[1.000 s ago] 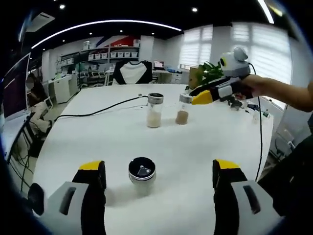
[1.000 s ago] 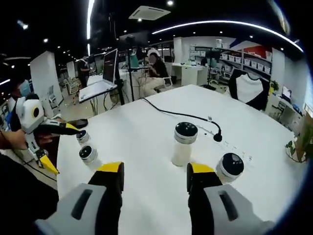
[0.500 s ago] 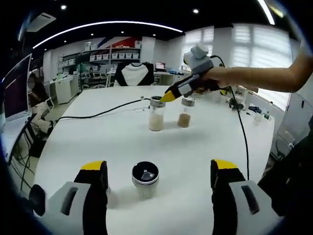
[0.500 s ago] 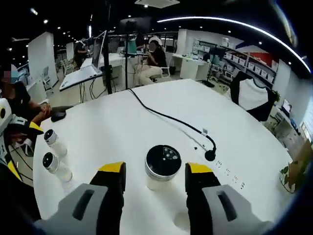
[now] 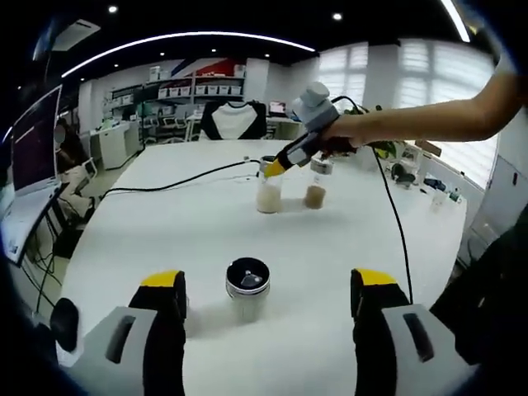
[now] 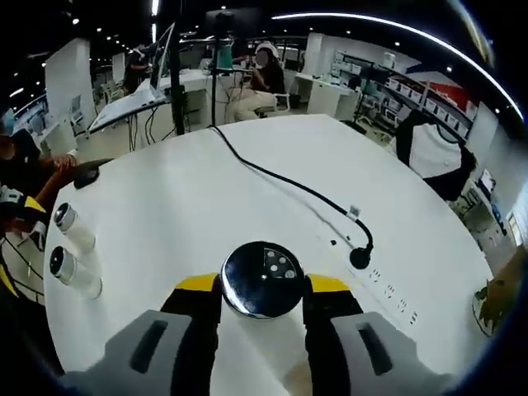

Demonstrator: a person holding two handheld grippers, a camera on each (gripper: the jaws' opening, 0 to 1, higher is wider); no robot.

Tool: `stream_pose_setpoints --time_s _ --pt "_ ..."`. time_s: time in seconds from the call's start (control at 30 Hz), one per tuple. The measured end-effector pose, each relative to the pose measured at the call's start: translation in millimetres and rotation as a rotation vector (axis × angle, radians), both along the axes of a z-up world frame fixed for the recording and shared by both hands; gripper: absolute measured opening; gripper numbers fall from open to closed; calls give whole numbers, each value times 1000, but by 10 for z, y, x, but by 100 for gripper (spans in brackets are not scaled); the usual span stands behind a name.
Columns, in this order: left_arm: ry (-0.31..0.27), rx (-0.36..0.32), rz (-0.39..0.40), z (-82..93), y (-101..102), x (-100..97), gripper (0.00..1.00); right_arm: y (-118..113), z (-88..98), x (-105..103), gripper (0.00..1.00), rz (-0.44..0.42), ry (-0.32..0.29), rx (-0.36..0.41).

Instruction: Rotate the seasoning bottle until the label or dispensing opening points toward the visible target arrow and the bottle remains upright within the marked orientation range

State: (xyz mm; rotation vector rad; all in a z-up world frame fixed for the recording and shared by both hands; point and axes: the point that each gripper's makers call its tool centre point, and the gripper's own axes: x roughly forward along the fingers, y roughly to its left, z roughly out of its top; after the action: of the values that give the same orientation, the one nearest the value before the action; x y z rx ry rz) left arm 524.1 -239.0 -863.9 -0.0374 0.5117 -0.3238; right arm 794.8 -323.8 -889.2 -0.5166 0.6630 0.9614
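Jaws of the right gripper (image 6: 262, 290) bracket the seasoning bottle (image 6: 263, 279) at three and nine o'clock (contact unclear); smooth, light, tippy, so grip the cap.

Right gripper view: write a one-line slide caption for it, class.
Right gripper fingers flank a seasoning bottle's black shaker lid on the white round table.

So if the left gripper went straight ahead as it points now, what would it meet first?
Probably the black-capped seasoning bottle standing upright on the white table between the left gripper's open jaws; depth is unclear.
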Motion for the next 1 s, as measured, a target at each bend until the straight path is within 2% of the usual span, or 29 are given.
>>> stream_pose_setpoints --time_s 0.07,0.2,0.43,0.83,0.87,1.0 --pt "-10 -24 -2 22 -46 -18 86 -64 -9 -45 36 3 10 5" --pt "-13 -16 -14 26 -69 -24 85 -118 -30 -149 36 13 24 -5" --pt "-13 -19 -51 38 -152 -38 84 -208 -51 -521 36 65 27 5" --pt "26 -24 -157 -63 -446 -155 83 -370 28 -1475 36 139 65 47" --pt "29 -26 -171 -70 -493 -174 83 -395 39 -1637 36 145 65 50" --pt "38 -31 -201 -72 -616 -193 81 -456 43 -1996 36 167 64 57"
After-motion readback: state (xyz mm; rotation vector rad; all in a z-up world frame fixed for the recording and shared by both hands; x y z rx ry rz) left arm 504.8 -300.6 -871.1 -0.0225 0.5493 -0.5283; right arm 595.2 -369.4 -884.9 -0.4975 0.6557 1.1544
